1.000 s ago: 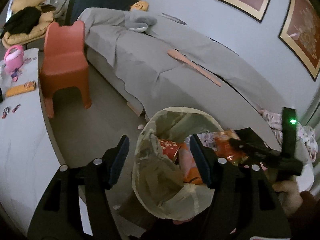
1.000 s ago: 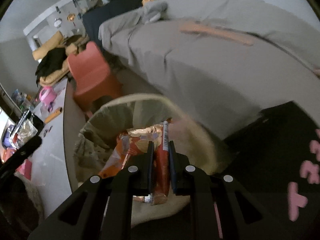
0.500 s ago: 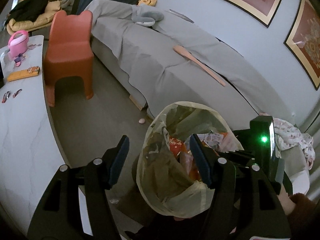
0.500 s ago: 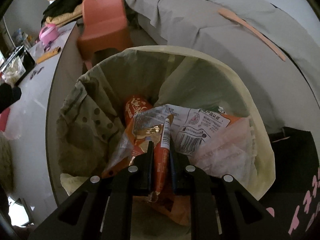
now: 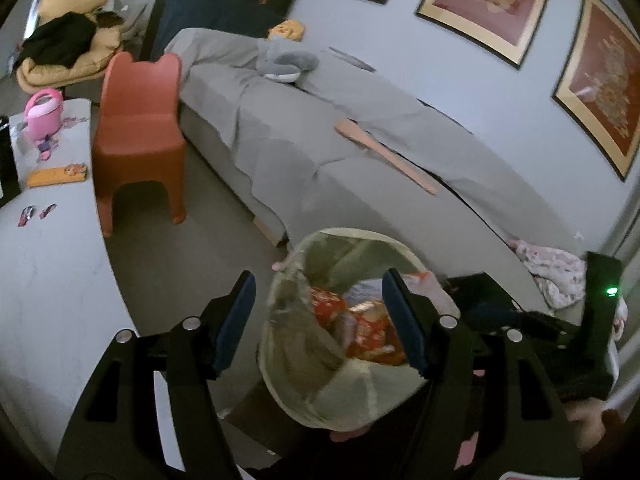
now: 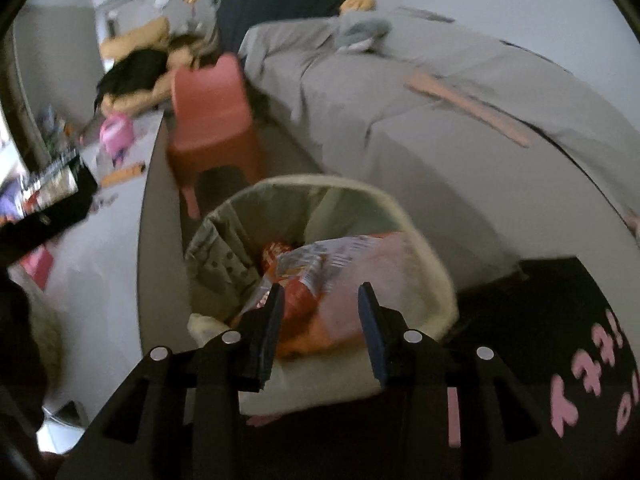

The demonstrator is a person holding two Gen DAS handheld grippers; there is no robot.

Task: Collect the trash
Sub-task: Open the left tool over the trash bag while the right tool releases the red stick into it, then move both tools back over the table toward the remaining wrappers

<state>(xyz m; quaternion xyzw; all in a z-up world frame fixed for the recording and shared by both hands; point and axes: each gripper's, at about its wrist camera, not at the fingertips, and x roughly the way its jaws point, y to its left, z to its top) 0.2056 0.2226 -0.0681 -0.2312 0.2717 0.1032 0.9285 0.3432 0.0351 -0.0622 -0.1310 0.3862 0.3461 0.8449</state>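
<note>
A trash bin lined with a pale bag (image 5: 320, 392) (image 6: 424, 240) stands on the floor beside the grey bed. Inside lie red and orange snack wrappers (image 5: 368, 332) (image 6: 296, 300) and a white printed wrapper (image 6: 340, 248). My left gripper (image 5: 320, 312) is open and empty above the bin's mouth. My right gripper (image 6: 320, 308) is open and empty, just above the wrappers near the bin's front rim. The right gripper's body with a green light (image 5: 600, 312) shows at the right of the left wrist view.
A white table (image 5: 44, 280) with a pink toy (image 5: 42, 114) and small items lies to the left. An orange child's chair (image 5: 138, 136) stands behind the bin. The grey bed (image 5: 360, 168) carries a long wooden paddle (image 5: 384, 156). A black bag with pink print (image 6: 560, 360) lies right.
My right gripper has opened and let go of the red wrapper, which now lies in the bin. It has pulled back and up from the bin. The left gripper stays open.
</note>
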